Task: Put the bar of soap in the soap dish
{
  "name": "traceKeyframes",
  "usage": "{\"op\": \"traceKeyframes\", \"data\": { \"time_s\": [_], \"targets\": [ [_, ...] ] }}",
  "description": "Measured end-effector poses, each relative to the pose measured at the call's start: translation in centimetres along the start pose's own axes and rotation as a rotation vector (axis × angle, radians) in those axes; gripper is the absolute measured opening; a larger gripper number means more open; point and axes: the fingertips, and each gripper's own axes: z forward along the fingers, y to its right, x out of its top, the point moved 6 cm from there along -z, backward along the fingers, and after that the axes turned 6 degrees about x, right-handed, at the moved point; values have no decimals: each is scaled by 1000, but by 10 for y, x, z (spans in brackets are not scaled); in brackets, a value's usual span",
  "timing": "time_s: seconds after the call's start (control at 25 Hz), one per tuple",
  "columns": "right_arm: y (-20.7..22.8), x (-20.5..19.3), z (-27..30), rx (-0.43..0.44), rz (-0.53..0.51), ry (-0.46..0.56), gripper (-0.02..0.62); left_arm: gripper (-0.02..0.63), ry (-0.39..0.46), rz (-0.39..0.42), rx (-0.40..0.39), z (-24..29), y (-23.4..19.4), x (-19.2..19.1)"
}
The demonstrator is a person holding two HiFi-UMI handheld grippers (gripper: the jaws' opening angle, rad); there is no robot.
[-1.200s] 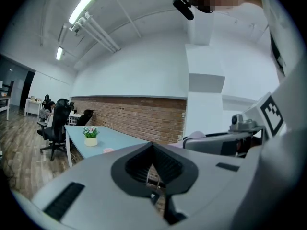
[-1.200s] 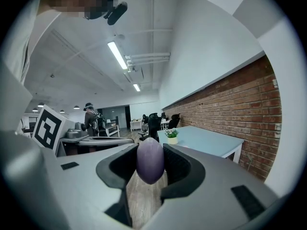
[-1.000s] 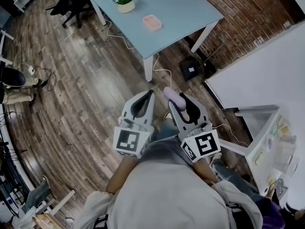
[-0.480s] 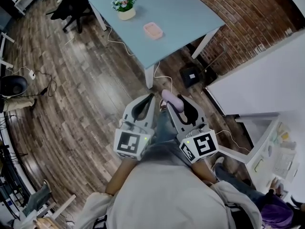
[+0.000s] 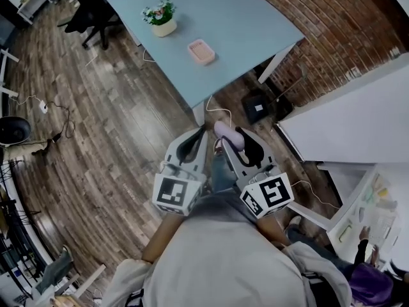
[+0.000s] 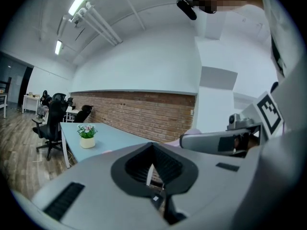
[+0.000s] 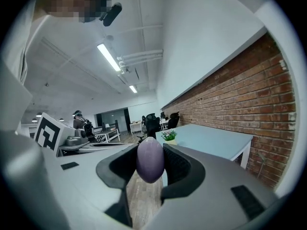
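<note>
**Up front in the right gripper (image 5: pixel 234 137): bar of soap (image 7: pixel 150 159) clamped, soap dish (image 5: pixel 201 52) well off**

Between the ribbed black pads, the smooth lavender oval stands with its long axis 12 to 6 in the right gripper view. Left gripper (image 5: pixel 202 130): jaws pressed together, nothing in them. At 12 o'clock, across dark plank floor (image 5: pixel 115 126), sits the pink, round-cornered dish on a pale blue table (image 5: pixel 255 11). A potted flower (image 5: pixel 160 16) stands at its 10 o'clock, and 1 white cable (image 5: pixel 217 104) trails off the near corner.

The table (image 5: pixel 255 24) runs off the top edge; the right gripper (image 5: pixel 236 141) hides part of the soap (image 5: pixel 228 133).
</note>
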Motion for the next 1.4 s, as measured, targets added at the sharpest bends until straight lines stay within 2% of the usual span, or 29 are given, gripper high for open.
{"op": "traceKeyframes", "data": {
  "time_s": [0.52, 0.84, 1.4],
  "targets": [
    [105, 27, 67, 69, 32, -21, 160, 3, -31, 1, 54, 118, -24, 24],
    [155, 35, 93, 117, 47, -24, 160, 3, -55, 0, 108, 167, -29, 34],
    [181, 44, 128, 155, 68, -20, 160, 3, -73, 24, 149, 194, -48, 39]
  ]
}}
